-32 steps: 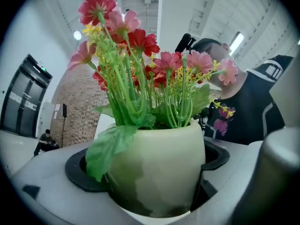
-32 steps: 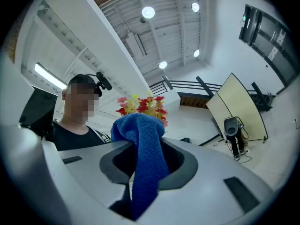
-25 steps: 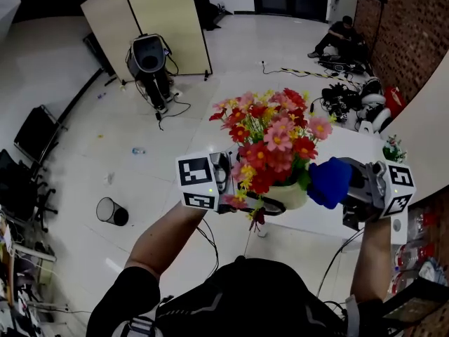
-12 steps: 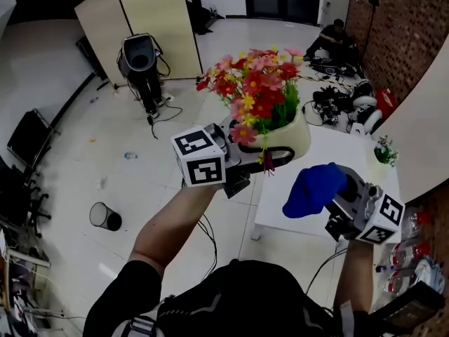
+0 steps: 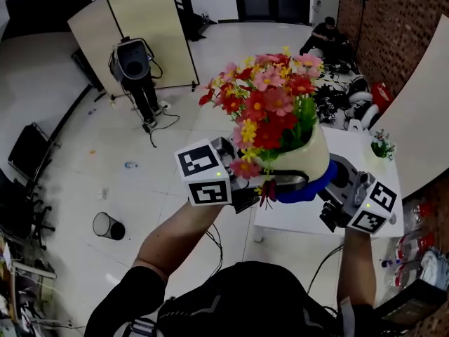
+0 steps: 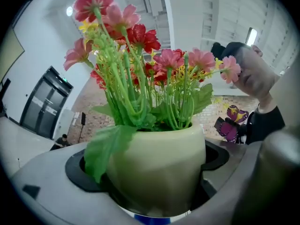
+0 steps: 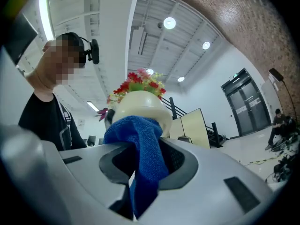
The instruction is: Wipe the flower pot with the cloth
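A cream flower pot with red, pink and yellow artificial flowers is held up in the air. My left gripper is shut on the pot, its jaws around the pot's body. My right gripper is shut on a blue cloth, which presses against the underside of the pot. In the right gripper view the cloth hangs between the jaws and touches the pot's rounded bottom.
A white table with a small potted plant lies below at the right. On the floor stand a black bin, a machine and a beige partition. A person sits near the brick wall.
The left gripper lifted and tilted the pot toward the right. The right gripper dropped, then came in under the pot, bringing the cloth against its bottom.
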The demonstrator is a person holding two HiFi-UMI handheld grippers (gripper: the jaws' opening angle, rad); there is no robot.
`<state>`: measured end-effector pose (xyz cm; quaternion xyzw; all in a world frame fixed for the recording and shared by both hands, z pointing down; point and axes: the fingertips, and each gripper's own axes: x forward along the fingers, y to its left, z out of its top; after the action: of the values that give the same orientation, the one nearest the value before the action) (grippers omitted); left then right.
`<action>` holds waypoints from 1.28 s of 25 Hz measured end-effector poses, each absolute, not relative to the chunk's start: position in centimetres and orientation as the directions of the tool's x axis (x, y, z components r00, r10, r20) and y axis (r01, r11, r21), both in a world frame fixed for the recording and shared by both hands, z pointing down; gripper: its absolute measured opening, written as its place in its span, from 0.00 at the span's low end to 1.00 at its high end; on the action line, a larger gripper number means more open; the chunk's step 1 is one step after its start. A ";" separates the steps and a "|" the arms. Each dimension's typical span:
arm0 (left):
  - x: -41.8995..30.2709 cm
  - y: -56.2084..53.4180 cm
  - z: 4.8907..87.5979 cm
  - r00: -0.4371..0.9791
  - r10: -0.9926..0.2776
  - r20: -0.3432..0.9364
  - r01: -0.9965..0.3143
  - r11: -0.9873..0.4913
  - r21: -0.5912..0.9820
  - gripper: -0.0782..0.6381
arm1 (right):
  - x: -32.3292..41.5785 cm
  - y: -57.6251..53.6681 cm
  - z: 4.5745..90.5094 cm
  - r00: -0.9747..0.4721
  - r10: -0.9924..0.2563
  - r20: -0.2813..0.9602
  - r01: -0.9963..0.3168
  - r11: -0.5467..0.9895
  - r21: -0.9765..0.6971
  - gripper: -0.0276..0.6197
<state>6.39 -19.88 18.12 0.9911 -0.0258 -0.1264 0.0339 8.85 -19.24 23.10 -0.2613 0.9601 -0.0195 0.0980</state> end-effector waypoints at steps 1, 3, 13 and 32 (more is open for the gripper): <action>6.6 -19.6 18.0 0.967 -0.046 -0.249 -0.029 -0.997 0.074 0.91 | 9.1 -19.9 23.1 -0.836 -0.518 -0.180 -0.506 0.856 -0.109 0.19; 6.7 -18.9 17.9 0.969 -0.025 -0.246 -0.008 -0.997 0.071 0.91 | 9.2 -20.9 23.0 -0.826 -0.529 -0.194 -0.514 0.849 -0.126 0.19; 6.0 -19.8 17.7 0.967 -0.072 -0.245 -0.055 -0.996 0.072 0.91 | 10.7 -20.6 22.8 -0.787 -0.568 -0.240 -0.544 0.823 -0.164 0.19; 6.5 -19.7 16.8 0.957 -0.049 -0.286 -0.036 -0.998 0.051 0.91 | 9.7 -23.0 21.9 -0.756 -0.614 -0.228 -0.579 0.789 -0.207 0.19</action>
<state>6.49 -19.73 16.80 0.9889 -0.0215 -0.1451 0.0225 9.73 -22.97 21.91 -0.3189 0.9349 -0.0617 0.1429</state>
